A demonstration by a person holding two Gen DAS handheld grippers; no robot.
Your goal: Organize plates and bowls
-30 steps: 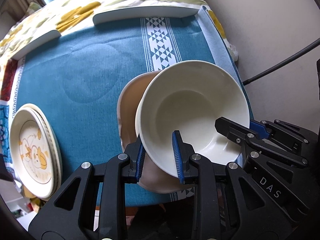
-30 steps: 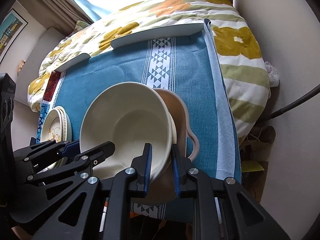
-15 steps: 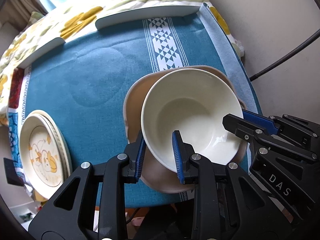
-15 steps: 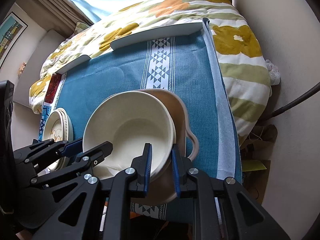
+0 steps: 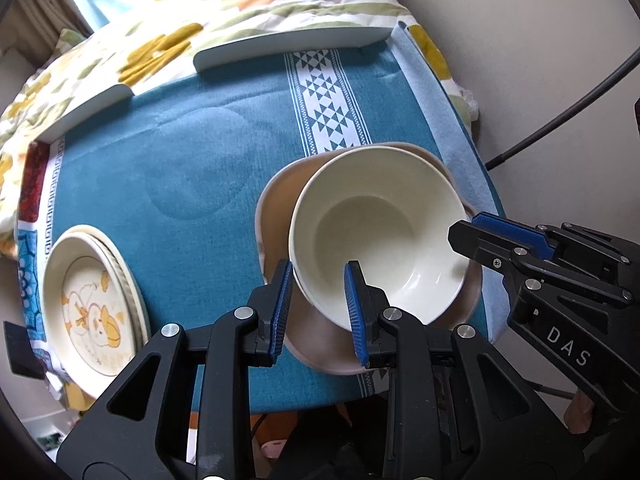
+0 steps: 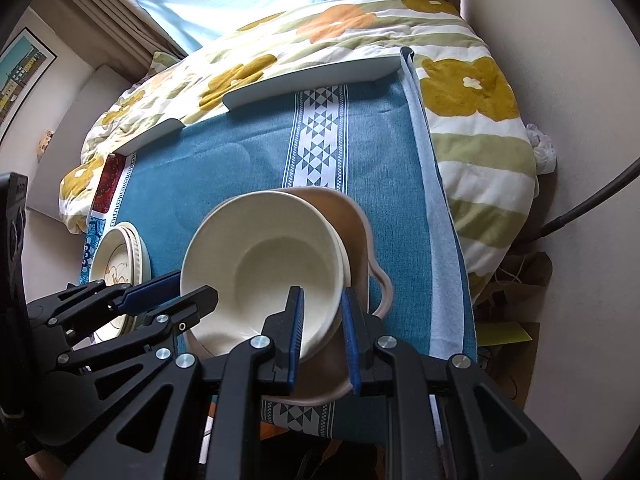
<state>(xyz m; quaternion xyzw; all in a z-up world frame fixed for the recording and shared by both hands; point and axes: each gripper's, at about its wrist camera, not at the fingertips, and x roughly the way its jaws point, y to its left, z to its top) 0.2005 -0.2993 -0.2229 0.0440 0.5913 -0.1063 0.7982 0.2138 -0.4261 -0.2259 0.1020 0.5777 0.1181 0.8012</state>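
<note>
Left gripper (image 5: 318,300) clamped on cream bowl (image 5: 376,236) near rim, right gripper (image 6: 322,330) clamped opposite, tan bowl (image 5: 276,216) beneath.

Table (image 5: 416,394) w/ teal cloth (image 5: 200,160) (plates (image 5: 92,296), tan bowl (image 5: 276,216) atop).

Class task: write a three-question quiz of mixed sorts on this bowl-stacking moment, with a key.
1. True or false: both tongs grip the cream bowl by its rim.
2. What lies under the cream bowl? A) tan bowl B) plate stack C) bare cloth
3. Fill in: the plates sit at the cloth's ____ edge in the left wrist view.

Key: 1 true: left tongs and right tongs each pinch the rim. 2 A, the tan bowl. 3 left.
</note>
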